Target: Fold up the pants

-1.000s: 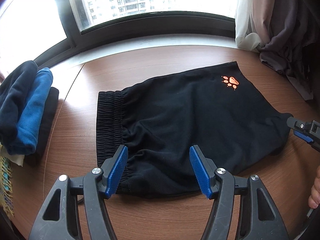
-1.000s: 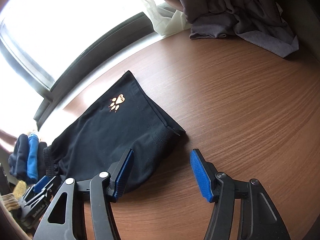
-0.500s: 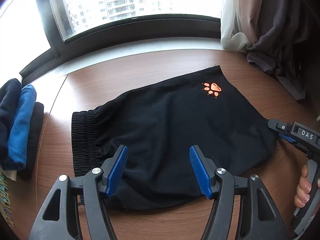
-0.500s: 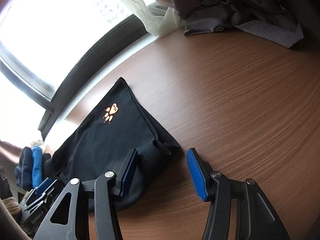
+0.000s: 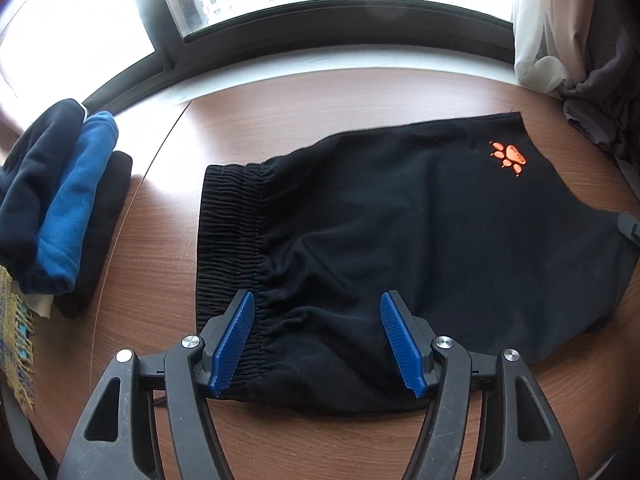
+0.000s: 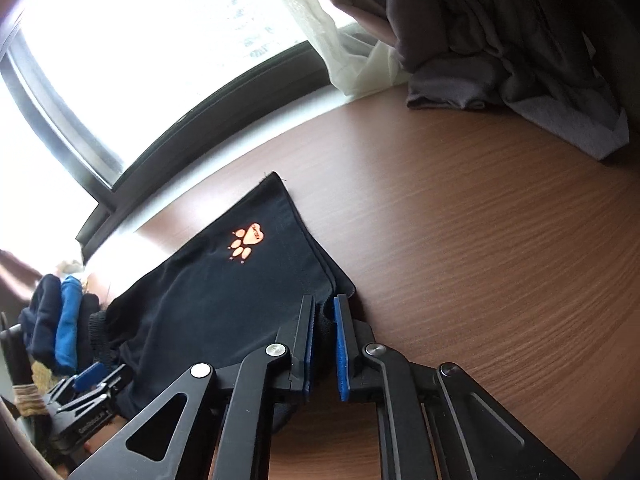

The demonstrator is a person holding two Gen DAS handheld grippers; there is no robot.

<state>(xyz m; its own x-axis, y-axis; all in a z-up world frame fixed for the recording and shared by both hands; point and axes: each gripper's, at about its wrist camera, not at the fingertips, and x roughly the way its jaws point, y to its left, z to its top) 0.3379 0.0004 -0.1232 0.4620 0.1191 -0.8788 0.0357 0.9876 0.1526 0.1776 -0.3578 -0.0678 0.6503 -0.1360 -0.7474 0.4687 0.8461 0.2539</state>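
Black pants (image 5: 380, 232) with an orange paw print (image 5: 509, 157) lie folded on the brown wooden table (image 5: 168, 248), elastic waistband (image 5: 228, 240) to the left. My left gripper (image 5: 316, 340) is open, its blue pads over the near waistband corner. In the right wrist view the pants (image 6: 224, 304) lie at the left. My right gripper (image 6: 323, 340) is shut on the pants' near right corner, with black cloth between its pads. Its tip shows at the right edge of the left wrist view (image 5: 630, 226).
A stack of folded navy, blue and black clothes (image 5: 60, 204) lies at the table's left edge. Grey garments (image 6: 520, 60) and a white curtain (image 5: 536, 40) lie at the back right. A window sill (image 5: 320, 60) runs behind the table.
My right gripper has closed on the pants' right corner. My left gripper has shifted left again, from the pants' middle back to the waistband corner, and stayed open.
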